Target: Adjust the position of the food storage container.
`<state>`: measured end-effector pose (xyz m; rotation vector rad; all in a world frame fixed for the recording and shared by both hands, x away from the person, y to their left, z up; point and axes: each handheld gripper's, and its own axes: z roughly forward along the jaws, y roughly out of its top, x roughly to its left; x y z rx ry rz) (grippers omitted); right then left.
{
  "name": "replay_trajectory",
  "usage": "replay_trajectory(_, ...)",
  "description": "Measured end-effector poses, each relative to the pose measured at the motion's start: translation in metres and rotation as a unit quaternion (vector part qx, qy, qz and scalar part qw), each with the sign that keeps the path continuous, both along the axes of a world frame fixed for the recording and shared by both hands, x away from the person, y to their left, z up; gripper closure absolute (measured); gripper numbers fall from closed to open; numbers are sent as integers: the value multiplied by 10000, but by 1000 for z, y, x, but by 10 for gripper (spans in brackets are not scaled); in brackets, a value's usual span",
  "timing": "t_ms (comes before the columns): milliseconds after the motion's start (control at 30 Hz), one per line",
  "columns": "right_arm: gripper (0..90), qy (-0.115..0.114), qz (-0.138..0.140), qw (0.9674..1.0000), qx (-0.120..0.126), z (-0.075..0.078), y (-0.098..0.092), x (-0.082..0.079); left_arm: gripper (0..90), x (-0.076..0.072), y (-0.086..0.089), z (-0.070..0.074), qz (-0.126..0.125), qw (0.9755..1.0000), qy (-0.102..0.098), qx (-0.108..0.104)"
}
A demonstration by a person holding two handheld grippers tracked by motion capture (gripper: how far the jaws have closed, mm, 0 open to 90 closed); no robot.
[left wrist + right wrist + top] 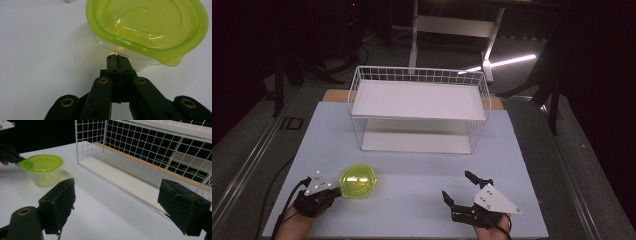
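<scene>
A clear plastic container with a lime-green lid point(358, 181) point(147, 27) point(41, 163) stands on the white table near its front left. My left gripper point(337, 190) point(117, 57) lies just left of it, jaws pressed together with their tips at the lid's overhanging rim, seemingly pinching it. The right gripper view shows that gripper reaching the lid's edge from the left point(18, 159). My right gripper point(457, 184) point(116, 202) rests at the front right, jaws wide open and empty, pointing toward the wire rack.
A white wire basket rack point(419, 75) point(95, 142) with an upper white shelf point(419, 100) and a lower white board point(414, 142) stands at the table's middle back. Bare white tabletop point(412, 200) lies between the grippers. Dark floor surrounds the table.
</scene>
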<state>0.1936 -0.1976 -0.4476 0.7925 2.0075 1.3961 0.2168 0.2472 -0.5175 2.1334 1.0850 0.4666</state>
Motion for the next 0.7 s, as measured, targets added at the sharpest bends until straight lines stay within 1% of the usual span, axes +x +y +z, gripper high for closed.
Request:
replay_trajectory(67,143,5,9,10000,-18,0,0,0,900,7,-6,-1,-70,10000,-16,-26)
replay_trajectory(133,143,5,24,10000,-17,0,0,0,900,12,-11,-2,-100,9999,-19,19)
replay_trajectory(233,143,7,25,10000,-22,0,0,0,900,24,-21,-6,-163,9999,31,12)
replay_trajectory(333,143,13,32,10000,-16,0,0,0,900,32,-35,-7,-285,9996,31,35)
replay_trajectory(400,143,2,34,10000,-36,0,0,-1,900,37,-45,-7,-366,9993,25,8)
replay_trajectory(433,143,-5,40,10000,-35,0,0,-1,900,40,-51,-7,-373,9993,3,17)
replay_trajectory(500,144,-12,37,10000,-37,0,0,-1,900,44,-58,-8,-402,9992,61,-58)
replay_trajectory(567,143,-1,50,10000,-42,0,0,-2,900,48,-65,-10,-410,9991,72,-39)
replay_trajectory(600,144,1,46,10000,-53,0,0,-2,900,50,-67,-10,-415,9991,101,-57)
replay_trajectory(667,143,20,53,10000,-60,0,-1,-2,900,52,-69,-11,-340,9993,171,-47)
replay_trajectory(700,143,20,53,10000,-60,0,-1,-2,900,52,-69,-11,-340,9993,171,-47)
